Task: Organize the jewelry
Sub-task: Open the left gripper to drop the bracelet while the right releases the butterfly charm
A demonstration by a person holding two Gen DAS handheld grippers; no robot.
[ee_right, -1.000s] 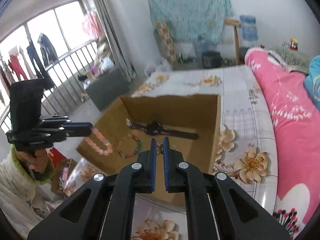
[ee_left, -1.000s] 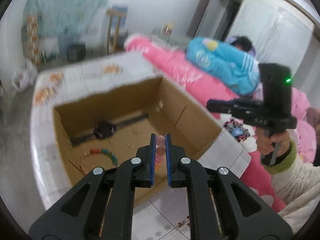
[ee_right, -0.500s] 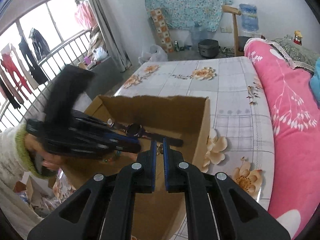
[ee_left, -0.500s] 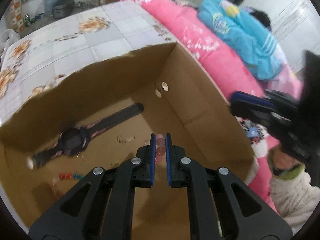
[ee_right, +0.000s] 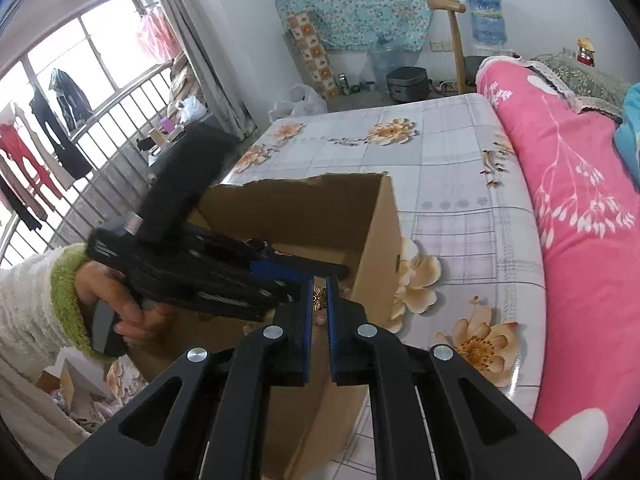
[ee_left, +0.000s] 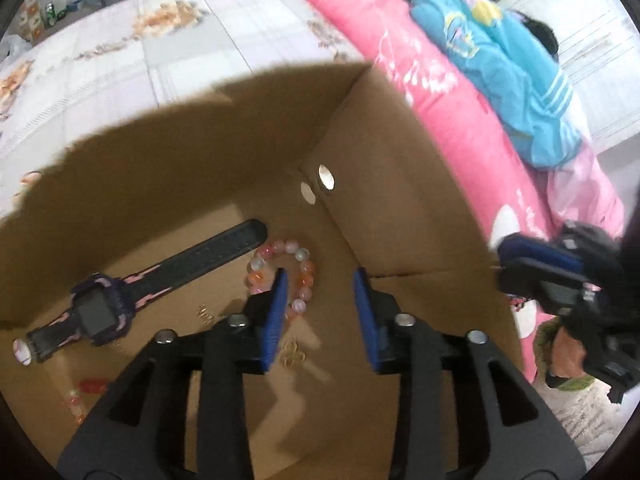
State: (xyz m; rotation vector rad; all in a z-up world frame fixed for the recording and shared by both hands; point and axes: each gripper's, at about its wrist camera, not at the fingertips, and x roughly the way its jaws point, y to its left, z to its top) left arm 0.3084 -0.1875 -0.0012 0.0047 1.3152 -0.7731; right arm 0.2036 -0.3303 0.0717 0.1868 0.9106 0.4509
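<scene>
cardboard box (ee_left: 400, 200) on bed held pink bead bracelet (ee_left: 296, 268) beside dark watch (ee_left: 120, 300), small gold pieces nearby. left gripper (ee_left: 320, 300), jaws just parted, stood empty above bracelet; right gripper (ee_right: 319, 300) pinched gold ornament (ee_right: 319, 295).

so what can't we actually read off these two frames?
- Left wrist view: part of the pink bead bracelet, behind a tongs finger.
- Left wrist view: red item and beads at the box's lower left, blurred and cut by the frame edge.
- Right wrist view: most of the cardboard box floor, hidden by the left tongs and the box wall.
- Right wrist view: the gold piece in the right tongs, too small to identify.
</scene>
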